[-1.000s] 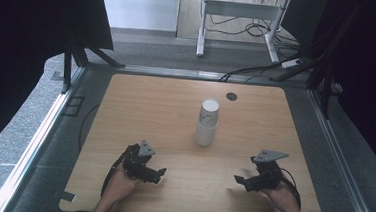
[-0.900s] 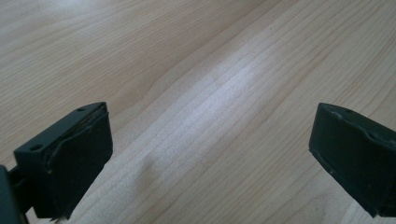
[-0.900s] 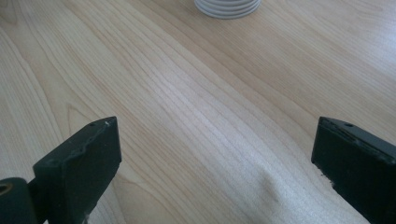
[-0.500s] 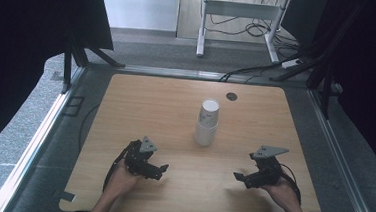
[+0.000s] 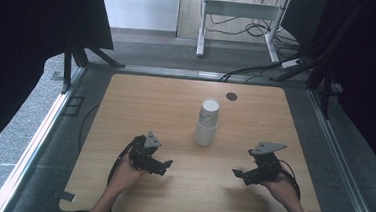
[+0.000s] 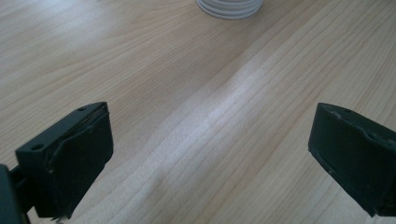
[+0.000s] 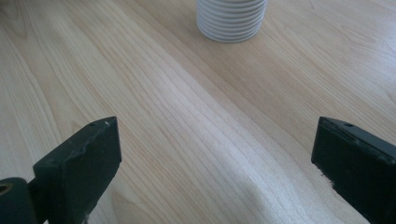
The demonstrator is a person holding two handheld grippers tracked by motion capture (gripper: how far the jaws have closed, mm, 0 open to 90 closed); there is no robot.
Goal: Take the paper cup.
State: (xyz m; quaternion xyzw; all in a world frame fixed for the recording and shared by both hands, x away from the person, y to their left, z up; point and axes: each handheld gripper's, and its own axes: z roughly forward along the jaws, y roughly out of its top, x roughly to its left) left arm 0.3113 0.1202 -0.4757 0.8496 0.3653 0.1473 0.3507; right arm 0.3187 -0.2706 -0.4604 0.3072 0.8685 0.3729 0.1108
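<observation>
Wooden table [image 5: 175, 110], white cup stack [image 5: 207, 122] upright mid-table, dark disc [image 5: 232, 96] behind.

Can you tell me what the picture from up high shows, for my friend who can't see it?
A stack of white paper cups stands upside down near the middle of a wooden table. A person's two hands hold black grippers low over the near edge, the left gripper and the right gripper, both open and pointing inward.

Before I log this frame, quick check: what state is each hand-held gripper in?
Left hand-held gripper: open, holding nothing.
Right hand-held gripper: open, holding nothing.
</observation>
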